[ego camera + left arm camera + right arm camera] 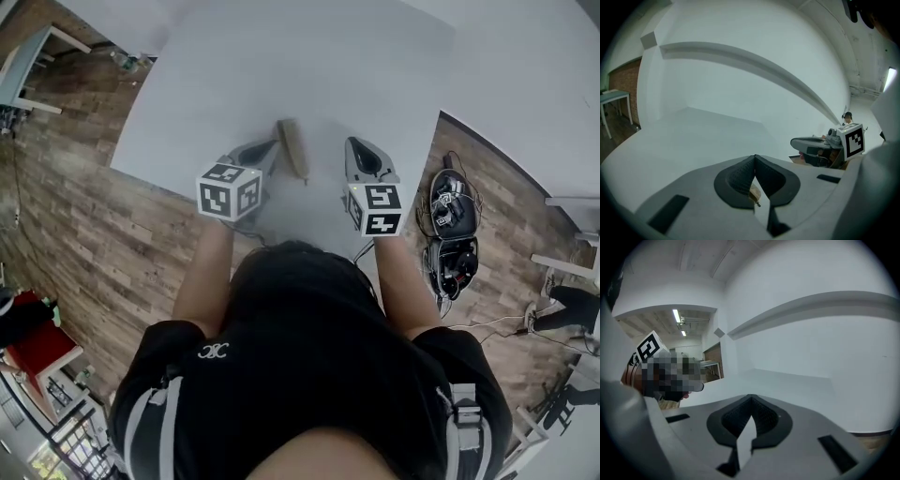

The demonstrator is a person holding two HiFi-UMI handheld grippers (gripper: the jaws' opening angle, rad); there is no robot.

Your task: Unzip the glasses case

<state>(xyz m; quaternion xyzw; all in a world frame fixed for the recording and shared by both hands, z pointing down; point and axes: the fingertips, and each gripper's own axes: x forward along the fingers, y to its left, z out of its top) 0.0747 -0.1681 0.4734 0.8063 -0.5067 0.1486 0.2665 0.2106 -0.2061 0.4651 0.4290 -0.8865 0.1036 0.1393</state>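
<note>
Case (292, 147) on table (187, 84), centre frame.
Both claws pressed together, empty; left gripper (273, 145) just beside case, right gripper (355, 143) apart.

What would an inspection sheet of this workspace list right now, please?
Surface: white table.
Job's things: tan glasses case, lying on the table between the two tongs.
Clutter: nothing seen on the table.
Grippers: left tongs shut, empty, tip close beside the case, contact unclear; right tongs shut, empty, apart from the case.
Cables: loose cables on the floor at the right, around dark devices.
Surroundings: wood-pattern floor; plain white walls in both gripper views.
</note>
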